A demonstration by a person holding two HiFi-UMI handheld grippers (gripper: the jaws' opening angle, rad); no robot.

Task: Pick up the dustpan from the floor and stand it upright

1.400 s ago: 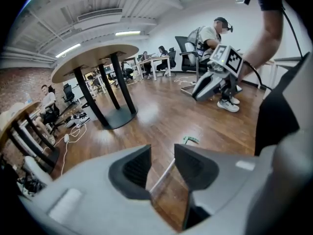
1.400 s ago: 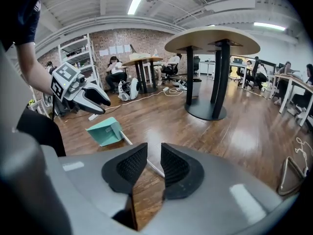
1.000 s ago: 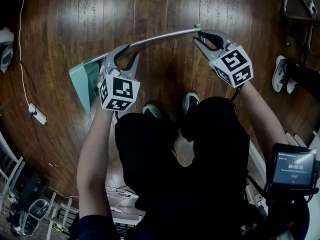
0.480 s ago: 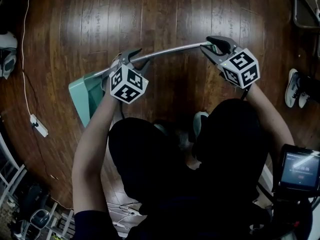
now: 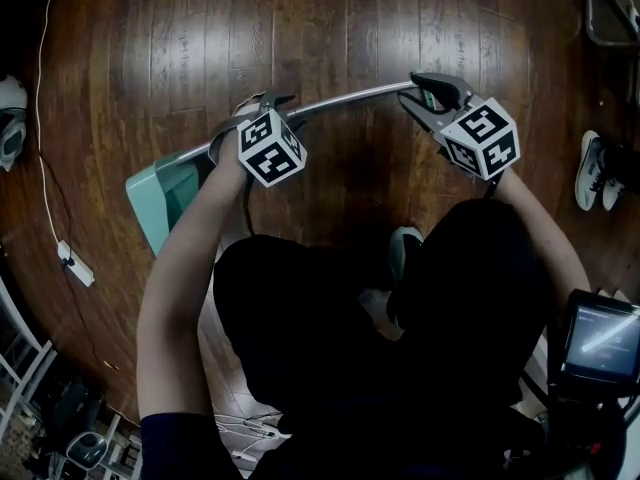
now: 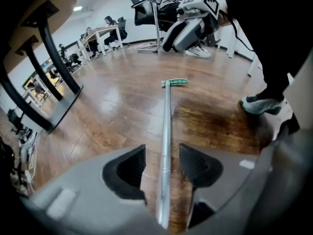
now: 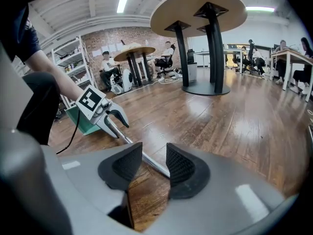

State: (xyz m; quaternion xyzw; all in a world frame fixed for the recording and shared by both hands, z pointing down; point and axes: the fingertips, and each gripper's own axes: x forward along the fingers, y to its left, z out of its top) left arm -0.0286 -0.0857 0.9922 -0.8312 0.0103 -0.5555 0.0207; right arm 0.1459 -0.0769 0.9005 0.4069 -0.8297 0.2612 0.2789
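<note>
As its jaws just opened, the left gripper (image 6: 162, 154) straddles the dustpan handle (image 6: 167, 114).

Head view o/head; gripper views low, opposed, share handle (image 6: 166, 121).

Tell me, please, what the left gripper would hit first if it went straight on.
Probably the dustpan handle, already between the left gripper's jaws, which have just been opening; the wooden floor lies behind it, though depth is unclear.

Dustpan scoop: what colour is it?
The scoop is pale mint green, best seen in the head view.
</note>
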